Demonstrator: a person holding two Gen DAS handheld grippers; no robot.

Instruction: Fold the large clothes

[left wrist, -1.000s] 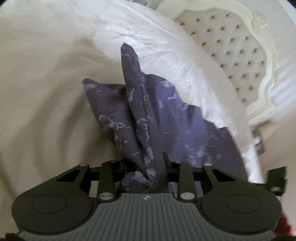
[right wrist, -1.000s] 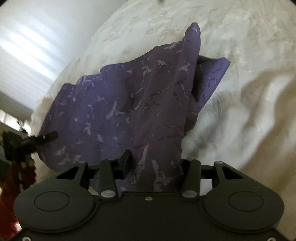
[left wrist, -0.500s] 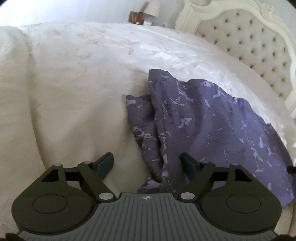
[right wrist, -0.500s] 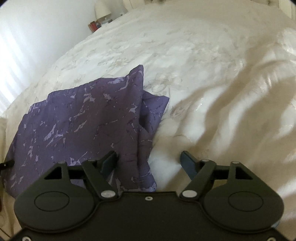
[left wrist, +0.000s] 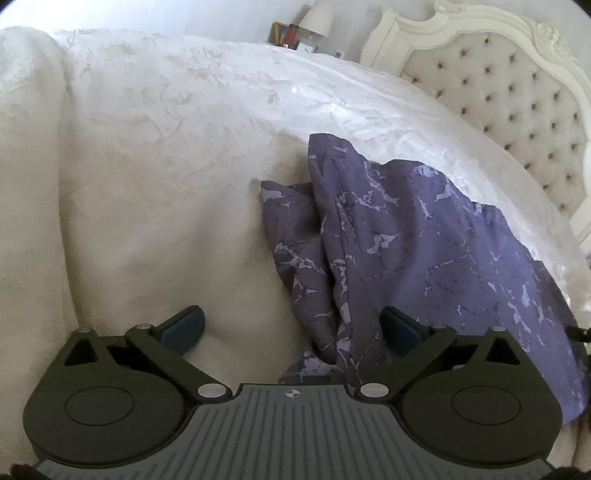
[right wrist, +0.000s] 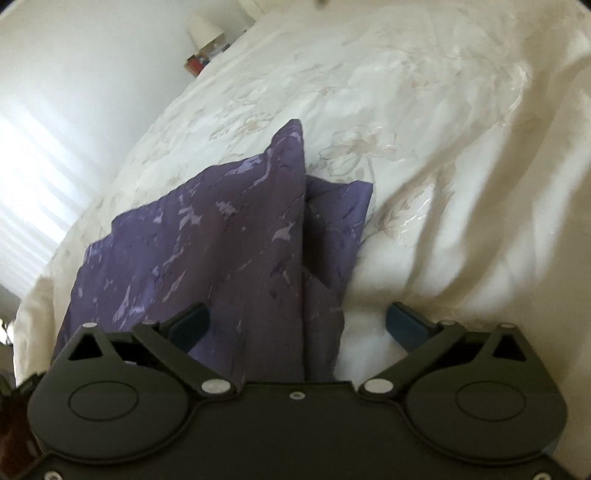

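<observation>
A purple garment with a pale marbled print (left wrist: 424,251) lies folded on the white bedspread (left wrist: 166,147). In the left wrist view its left edge runs between my open fingers, and my left gripper (left wrist: 291,325) holds nothing. In the right wrist view the same garment (right wrist: 221,251) lies at the left, with its right edge between the fingers of my right gripper (right wrist: 297,325), which is open and empty. The cloth lies loose on the bed under both grippers.
A tufted cream headboard (left wrist: 517,92) stands at the right of the left wrist view. A bedside lamp (left wrist: 316,18) and small items sit beyond the bed. The bedspread is rumpled at the right of the right wrist view (right wrist: 480,203).
Both grippers were shut on the raised garment a second ago. They have opened and let it go, and it now lies on the bed. Both grippers have drawn back a little.
</observation>
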